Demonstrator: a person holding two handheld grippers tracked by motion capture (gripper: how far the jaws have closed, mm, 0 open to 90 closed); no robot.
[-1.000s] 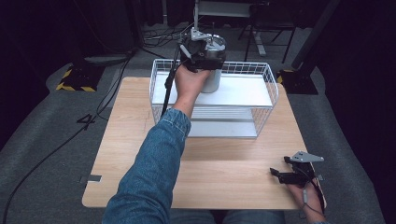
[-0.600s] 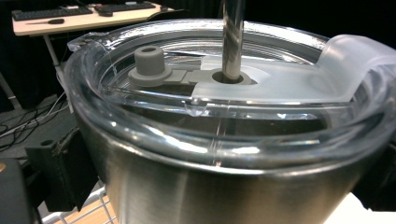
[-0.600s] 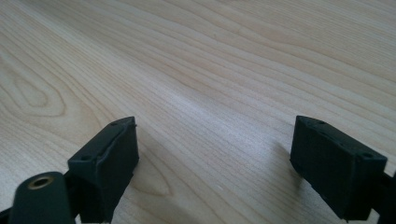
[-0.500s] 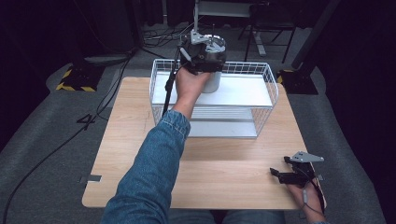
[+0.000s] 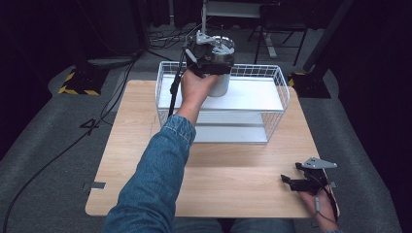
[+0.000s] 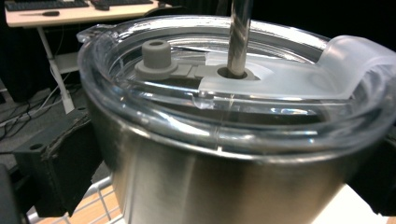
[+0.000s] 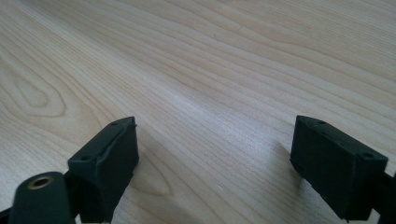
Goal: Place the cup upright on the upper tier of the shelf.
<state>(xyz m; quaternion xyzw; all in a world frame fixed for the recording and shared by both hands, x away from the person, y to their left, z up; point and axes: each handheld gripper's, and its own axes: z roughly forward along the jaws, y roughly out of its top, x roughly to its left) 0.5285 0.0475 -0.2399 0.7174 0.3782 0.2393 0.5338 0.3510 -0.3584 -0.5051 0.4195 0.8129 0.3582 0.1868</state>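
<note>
One steel tumbler (image 5: 219, 73), one white wire basket (image 5: 279, 104) and two grippers are on show above a single light wooden table (image 5: 145, 145). The tumbler is a brushed-metal cup with a clear plastic lid (image 6: 219, 116); the lid carries one grey stopper knob (image 6: 155, 53) and one metal straw (image 6: 239, 35) that stands through a hole beside a frosted sliding piece. In the high view the tumbler sits at the far left part of the basket, over its white upper shelf, though whether it rests on that shelf cannot be told. The left gripper (image 5: 210, 57) pinches the tumbler, one black jaw on each side of its wall just under the lid. The right gripper (image 5: 297, 180) lies low at the near right corner of the table, well apart from the basket, its jaws spread wide over bare wood with nothing between them.
</note>
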